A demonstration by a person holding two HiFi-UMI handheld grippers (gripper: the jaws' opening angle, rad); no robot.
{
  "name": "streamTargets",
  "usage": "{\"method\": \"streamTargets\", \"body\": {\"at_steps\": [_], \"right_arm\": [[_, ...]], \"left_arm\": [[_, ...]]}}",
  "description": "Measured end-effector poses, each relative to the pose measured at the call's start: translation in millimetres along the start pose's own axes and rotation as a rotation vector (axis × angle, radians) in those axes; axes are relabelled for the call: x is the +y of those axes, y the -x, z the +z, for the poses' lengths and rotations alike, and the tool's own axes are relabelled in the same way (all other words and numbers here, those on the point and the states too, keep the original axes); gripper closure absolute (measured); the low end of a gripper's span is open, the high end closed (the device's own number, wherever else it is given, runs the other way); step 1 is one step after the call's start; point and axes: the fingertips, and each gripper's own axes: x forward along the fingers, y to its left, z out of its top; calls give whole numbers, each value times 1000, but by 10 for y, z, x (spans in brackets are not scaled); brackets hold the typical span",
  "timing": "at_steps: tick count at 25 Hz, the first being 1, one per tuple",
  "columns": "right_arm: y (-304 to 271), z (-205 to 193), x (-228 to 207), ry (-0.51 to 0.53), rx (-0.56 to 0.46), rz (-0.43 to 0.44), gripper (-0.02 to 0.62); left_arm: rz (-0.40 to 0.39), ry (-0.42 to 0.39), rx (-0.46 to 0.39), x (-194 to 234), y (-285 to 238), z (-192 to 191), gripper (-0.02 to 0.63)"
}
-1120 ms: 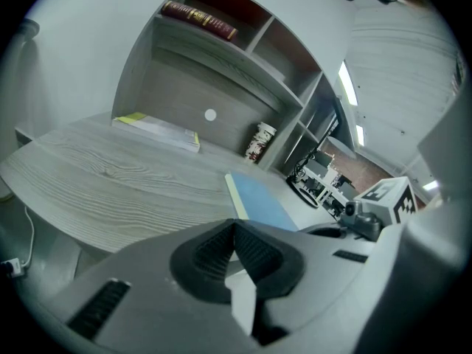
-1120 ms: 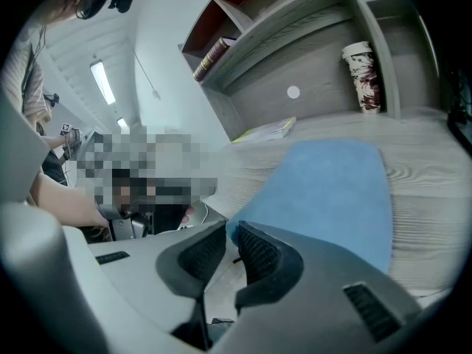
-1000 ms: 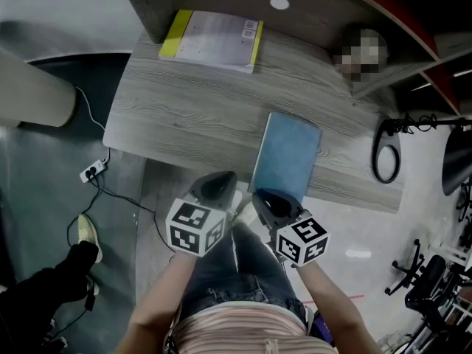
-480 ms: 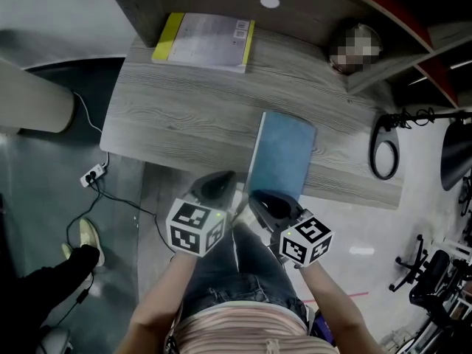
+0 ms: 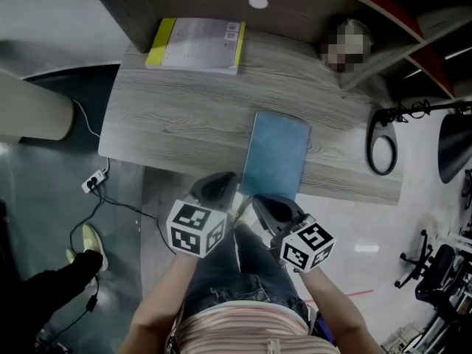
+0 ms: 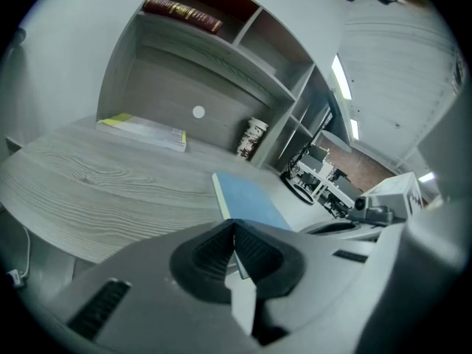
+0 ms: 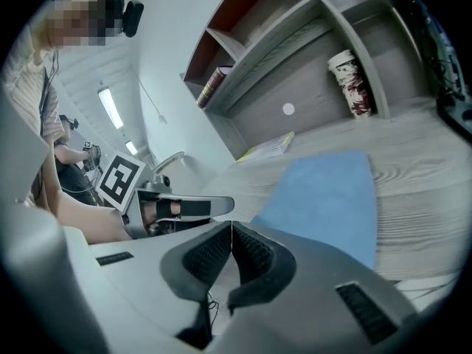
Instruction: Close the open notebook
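Right gripper (image 5: 269, 205) jaws just closed, empty | left gripper (image 5: 217, 186) pinched together | both angled down before notebook (image 5: 276, 153)

Most of the counter (image 5: 162, 124) is bare wood, with open room to pass across its left and middle, between the blue notebook (image 5: 276, 153) lying flat near the front edge and the yellow-edged book (image 5: 195, 44) at the back. The shelf unit (image 6: 162, 87) and a paper cup (image 6: 252, 139) close the far side. A black cable loop (image 5: 382, 150) sits at the right end.
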Motion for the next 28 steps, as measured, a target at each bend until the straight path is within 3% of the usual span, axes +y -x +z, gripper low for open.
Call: {"method": "streamTargets", "body": {"at_steps": [28], "right_arm": [[809,556,-350,6,-301,-269,588]], "left_arm": [[-98,-115,10,-620,-148,157,594]]}}
